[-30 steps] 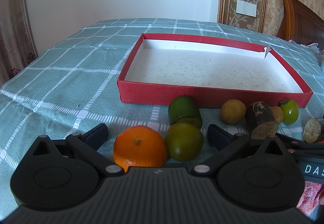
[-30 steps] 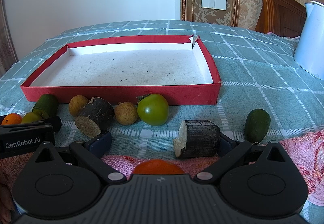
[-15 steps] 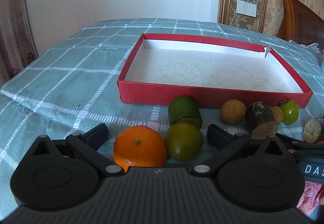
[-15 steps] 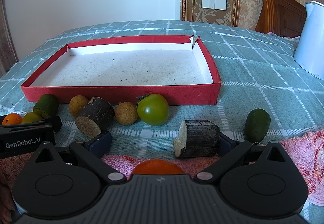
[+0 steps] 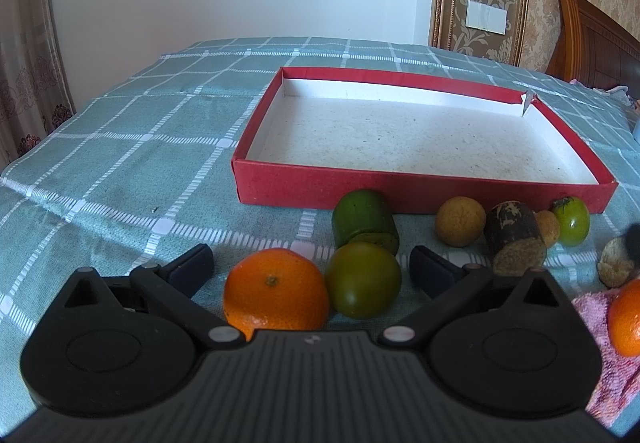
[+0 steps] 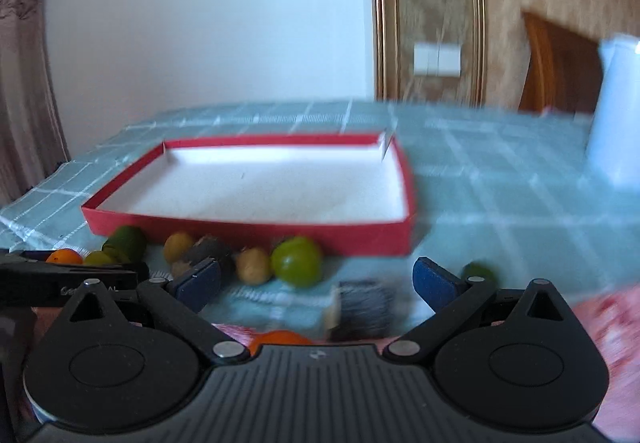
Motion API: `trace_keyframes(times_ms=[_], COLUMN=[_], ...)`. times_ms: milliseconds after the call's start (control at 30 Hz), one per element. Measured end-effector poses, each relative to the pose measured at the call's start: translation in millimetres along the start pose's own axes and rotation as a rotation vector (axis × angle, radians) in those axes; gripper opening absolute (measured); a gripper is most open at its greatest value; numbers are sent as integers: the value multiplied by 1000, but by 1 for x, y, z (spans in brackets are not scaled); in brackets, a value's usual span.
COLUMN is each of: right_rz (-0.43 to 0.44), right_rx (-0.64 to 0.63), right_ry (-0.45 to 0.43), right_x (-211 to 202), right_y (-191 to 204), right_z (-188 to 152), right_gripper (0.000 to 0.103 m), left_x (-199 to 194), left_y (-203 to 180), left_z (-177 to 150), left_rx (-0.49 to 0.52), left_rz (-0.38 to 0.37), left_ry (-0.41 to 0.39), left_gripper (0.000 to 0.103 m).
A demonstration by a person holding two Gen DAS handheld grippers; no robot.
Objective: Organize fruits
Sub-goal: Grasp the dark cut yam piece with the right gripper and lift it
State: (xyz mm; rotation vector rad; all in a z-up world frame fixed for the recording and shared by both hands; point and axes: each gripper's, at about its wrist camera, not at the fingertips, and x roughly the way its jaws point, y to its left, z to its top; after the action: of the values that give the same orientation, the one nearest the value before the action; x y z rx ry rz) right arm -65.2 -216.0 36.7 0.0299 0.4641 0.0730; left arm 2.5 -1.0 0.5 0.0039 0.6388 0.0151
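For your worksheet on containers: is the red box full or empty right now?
Empty. The red box shows only its bare white floor in both views; all the fruit lies outside, on the cloth along its front wall.

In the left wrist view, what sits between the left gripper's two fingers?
Two fruits side by side: an orange and a dull green round fruit to its right. The left gripper is open around them, touching neither, as the left wrist view shows.

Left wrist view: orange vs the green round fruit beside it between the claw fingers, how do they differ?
Colour: the orange is bright orange; the green round fruit is dull olive green.
Size: the orange looks somewhat wider than the green fruit.
Surface: the orange shows a stem dimple facing the camera; the green fruit's visible side is smooth and glossy.
Position: the orange lies left, the green fruit right, apparently touching.
Shared: both round, on the checked cloth, outside the red box, between the open left claw fingers.
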Motion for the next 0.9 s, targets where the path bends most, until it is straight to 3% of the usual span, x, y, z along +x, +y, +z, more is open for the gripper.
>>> trace_keyframes(times_ms=[167,367,433,500,567,867,900], right_rz=[55,58,61,86,109,85,87], right_rx=[18,-13,-38,-50,-45,-22,-12], right_ry=[-73,-10,9,45,66,129,138], right_x=[-29,-20,-16,-11,-5,15,17], right_y=[-28,-43,-42,-40,-38,-33,-34], right_z=[-3,0,-1,-3,-4,-4,-5], right_gripper=[103,103,91,55,49,48,42], left_x=[0,-1,-1,-1,-1,-1,-1], left_y=[0,1,1,1,1,2,2], left_z=[0,2,2,2,2,3,3], left_rx=[0,-1,-2,-1,-1,-3,-4], left_rz=[0,1,1,1,1,0,0], left_ry=[0,-1,-2,-2,-2,-3,-4], left_gripper=[103,103,103,103,103,103,103])
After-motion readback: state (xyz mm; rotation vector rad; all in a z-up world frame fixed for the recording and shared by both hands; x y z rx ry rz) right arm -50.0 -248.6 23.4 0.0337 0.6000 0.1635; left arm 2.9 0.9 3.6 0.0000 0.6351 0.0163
